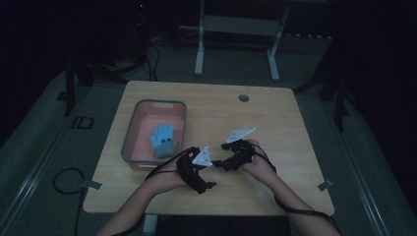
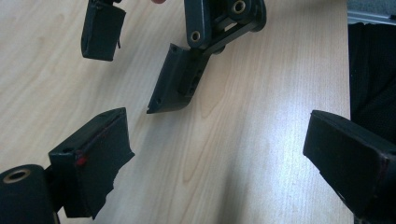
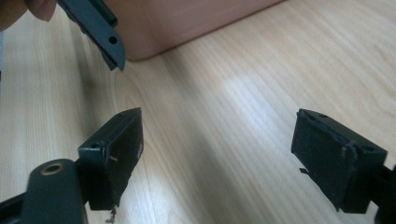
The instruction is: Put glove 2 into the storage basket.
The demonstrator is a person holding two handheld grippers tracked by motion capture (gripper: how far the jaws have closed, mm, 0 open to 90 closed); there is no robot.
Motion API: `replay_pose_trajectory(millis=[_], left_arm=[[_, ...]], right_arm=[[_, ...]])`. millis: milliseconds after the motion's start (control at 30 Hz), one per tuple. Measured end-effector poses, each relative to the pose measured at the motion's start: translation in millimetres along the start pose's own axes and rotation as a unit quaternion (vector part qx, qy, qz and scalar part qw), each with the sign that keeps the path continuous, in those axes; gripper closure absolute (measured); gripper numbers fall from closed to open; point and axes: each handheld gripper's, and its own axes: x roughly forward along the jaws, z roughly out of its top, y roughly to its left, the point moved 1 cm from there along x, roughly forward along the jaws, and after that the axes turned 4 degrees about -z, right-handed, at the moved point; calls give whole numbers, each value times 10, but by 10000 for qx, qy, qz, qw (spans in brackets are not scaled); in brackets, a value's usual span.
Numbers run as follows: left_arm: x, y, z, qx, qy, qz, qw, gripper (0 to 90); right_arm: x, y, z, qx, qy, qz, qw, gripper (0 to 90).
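Note:
Two hands hold the grippers close together at the table's front middle, jaws facing each other. My left gripper (image 1: pixel 205 175) (image 2: pixel 217 135) is open, with bare wood between its jaws. My right gripper (image 1: pixel 224 159) (image 3: pixel 217 135) is also open and holds nothing. In the left gripper view the right gripper's jaws hang just ahead, near the top. In the right gripper view one left gripper jaw shows at the top left. A blue and grey glove-like item (image 1: pixel 162 139) lies in the pink tray (image 1: pixel 160 102).
The pink tray (image 3: pixel 187 23) with its grey rim sits on the left half of the wooden table (image 1: pixel 275 123). A round grommet (image 1: pixel 243 98) is set near the far edge. Cables trail off the front edge. The table's edge (image 2: pixel 348 56) is close in the left gripper view.

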Motion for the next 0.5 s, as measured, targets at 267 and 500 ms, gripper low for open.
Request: replay_pose_trajectory(millis=[267,500], left_arm=[[197,-65,-68,-71,18,-264,9996,30],[304,-116,-96,-25,16,-332,9994,30]], right_arm=[[3,-8,-195,103,9,51,9999,164],[-58,-47,-347,198,-57,-4,9998,155]])
